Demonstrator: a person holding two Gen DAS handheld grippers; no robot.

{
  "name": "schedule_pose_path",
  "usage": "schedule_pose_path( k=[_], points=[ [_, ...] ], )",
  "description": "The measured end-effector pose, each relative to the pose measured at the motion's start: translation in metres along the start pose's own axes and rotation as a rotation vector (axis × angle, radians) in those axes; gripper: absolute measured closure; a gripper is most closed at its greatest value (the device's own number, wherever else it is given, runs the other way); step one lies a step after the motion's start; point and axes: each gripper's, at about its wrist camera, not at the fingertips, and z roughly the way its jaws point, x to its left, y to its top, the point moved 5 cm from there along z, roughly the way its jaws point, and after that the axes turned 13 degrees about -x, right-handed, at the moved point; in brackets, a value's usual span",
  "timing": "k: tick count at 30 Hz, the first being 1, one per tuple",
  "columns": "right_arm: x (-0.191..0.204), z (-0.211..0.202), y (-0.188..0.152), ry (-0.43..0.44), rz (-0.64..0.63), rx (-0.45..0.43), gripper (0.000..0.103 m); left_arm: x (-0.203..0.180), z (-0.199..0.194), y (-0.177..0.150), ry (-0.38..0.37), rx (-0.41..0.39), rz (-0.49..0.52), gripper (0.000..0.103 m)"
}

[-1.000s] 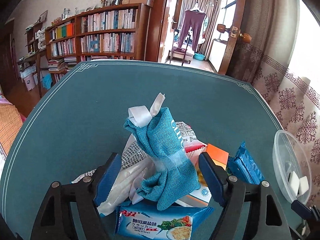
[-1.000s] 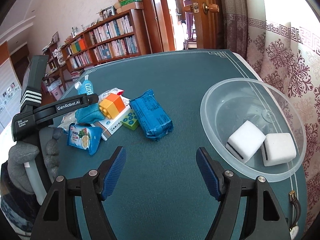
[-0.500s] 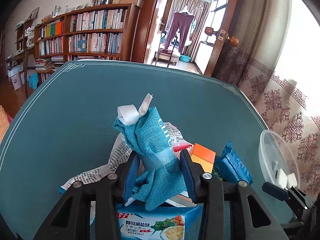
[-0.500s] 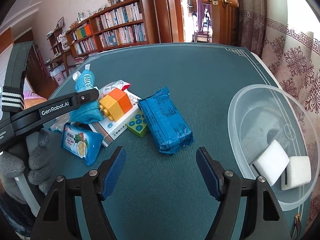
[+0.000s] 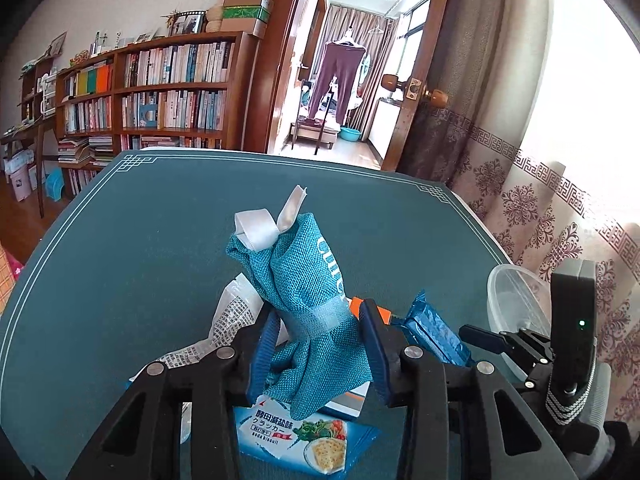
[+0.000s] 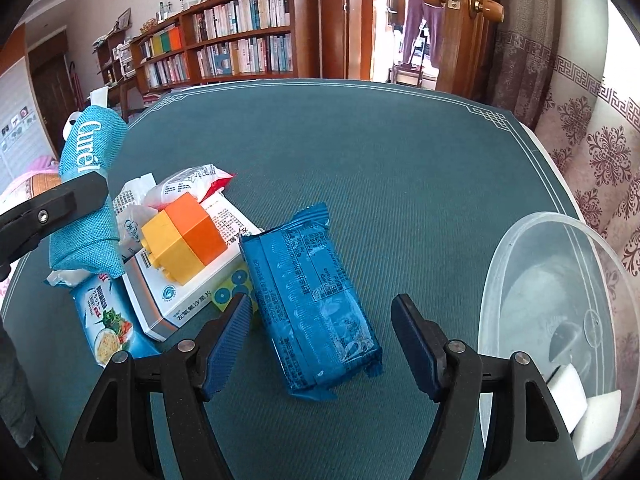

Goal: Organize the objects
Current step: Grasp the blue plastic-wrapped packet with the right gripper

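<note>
1. In the left wrist view, the left hand-held gripper [image 5: 318,338] pinches a teal woven pouch [image 5: 310,308] between its blue pads at the banded waist. The pouch stands upright, its white ribbon [image 5: 260,230] at the top, its lower end hanging over a cracker packet [image 5: 304,438] on the green worktop [image 5: 132,248].
2. Behind the pouch lie a white printed wrapper [image 5: 232,312] and an edge of an orange block [image 5: 356,303]. To the right is a blue foil pack [image 5: 434,332], then the rim of a clear plastic bowl [image 5: 512,300]. The right hand-held gripper [image 5: 480,336] shows at the right edge, in front of the bowl.
3. In the right wrist view, the right hand-held gripper [image 6: 322,338] stands spread over the blue foil pack [image 6: 310,308], its jaws closing. The pack lies flat on the worktop [image 6: 360,152] between the pads, neither pad touching it.
4. Left of the pack, an orange-and-yellow block [image 6: 182,240] sits on a white box [image 6: 184,280]; a green dotted piece [image 6: 232,292] shows beside the box, touching the pack's edge.
5. At far left the teal pouch [image 6: 90,184] is clamped by a finger of the left hand-held gripper [image 6: 52,208]. The cracker packet [image 6: 108,324] lies below it.
6. At right, the clear bowl [image 6: 520,256] holds two white cubes [image 6: 580,404] at its near side.
</note>
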Motion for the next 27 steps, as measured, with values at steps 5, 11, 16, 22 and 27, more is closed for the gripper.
schedule_pose_path(
  k=[5,11,16,22,27],
  points=[
    [0.002,0.003,0.0,0.051,0.025,0.006,0.048,0.003,0.0,-0.002,-0.003,0.005,-0.001,0.059],
    [0.009,-0.004,-0.005,0.072,0.031,0.006,0.061,0.0,-0.001,-0.003,-0.004,0.005,0.003,0.059],
    [0.01,-0.019,-0.009,0.083,0.064,-0.015,0.061,-0.003,-0.001,-0.004,-0.007,0.002,0.009,0.059],
    [0.002,-0.043,-0.004,0.082,0.104,-0.063,0.061,-0.009,-0.004,-0.004,-0.01,0.0,0.022,0.059],
    [-0.01,-0.061,0.0,0.068,0.13,-0.095,0.061,-0.015,-0.007,-0.004,-0.013,0.0,0.039,0.059]
  ],
)
